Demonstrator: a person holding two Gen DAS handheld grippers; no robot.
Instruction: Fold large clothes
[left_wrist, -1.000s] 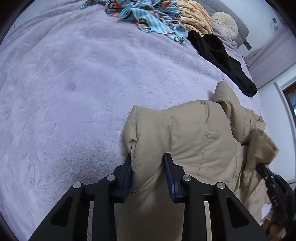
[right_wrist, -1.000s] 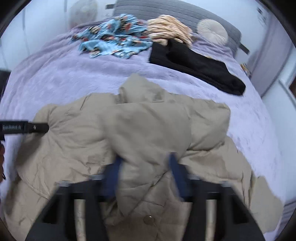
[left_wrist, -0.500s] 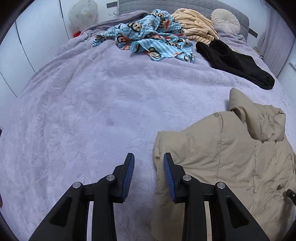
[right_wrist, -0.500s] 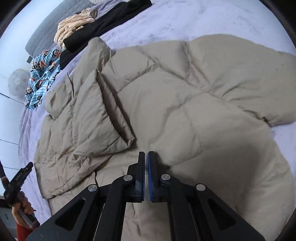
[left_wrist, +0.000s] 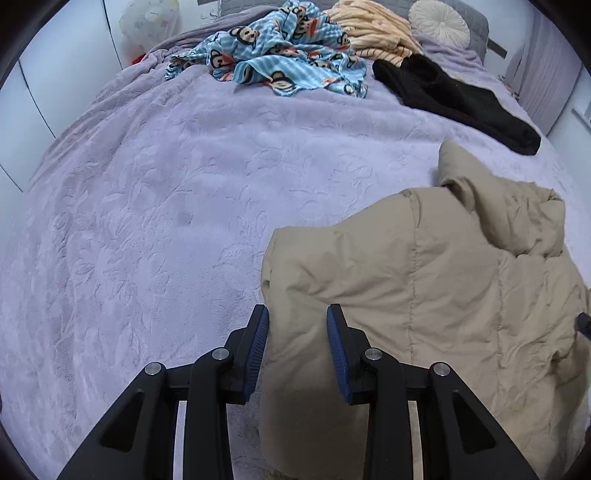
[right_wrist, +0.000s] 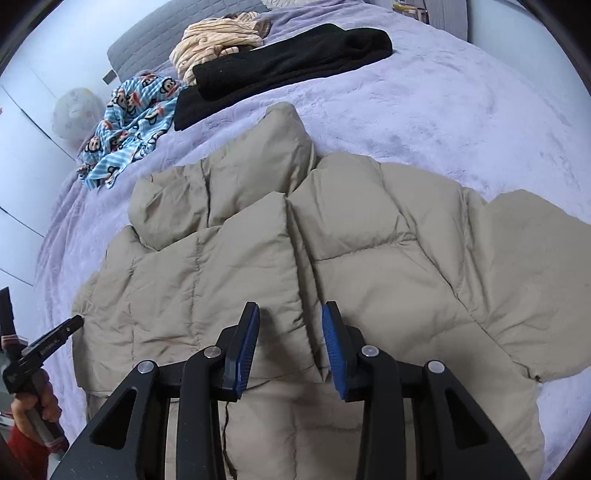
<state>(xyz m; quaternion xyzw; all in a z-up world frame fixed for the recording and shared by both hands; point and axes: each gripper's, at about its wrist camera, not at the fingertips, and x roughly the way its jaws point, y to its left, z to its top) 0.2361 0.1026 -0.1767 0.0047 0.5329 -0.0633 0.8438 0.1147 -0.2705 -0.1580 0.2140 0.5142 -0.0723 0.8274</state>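
Note:
A tan puffer jacket (left_wrist: 443, 295) lies spread on the lavender bedcover (left_wrist: 166, 221), collar toward the headboard. My left gripper (left_wrist: 298, 332) hangs over the jacket's left edge. Its blue pads stand apart with that edge showing between them, and the fabric lies flat, unpinched. In the right wrist view the jacket (right_wrist: 369, 258) fills the middle, and the left gripper (right_wrist: 70, 326), held by a hand, has its tip at the jacket's left border. My right gripper (right_wrist: 290, 332) hovers over the jacket's front seam. Its jaws are opening, with the cloth below them and not pressed.
Toward the headboard lie a blue monkey-print cloth (left_wrist: 280, 62), a cream striped garment (left_wrist: 373, 37), a black garment (left_wrist: 461, 99) and a round cushion (left_wrist: 439, 22). White cupboard doors (left_wrist: 55, 74) stand left of the bed. Bare bedcover (right_wrist: 443, 110) stretches right of the jacket.
The right pads, pressed together half a second ago, have parted, and that gripper rolled over the jacket's front. The left gripper slid from bare bedcover back over the jacket's edge.

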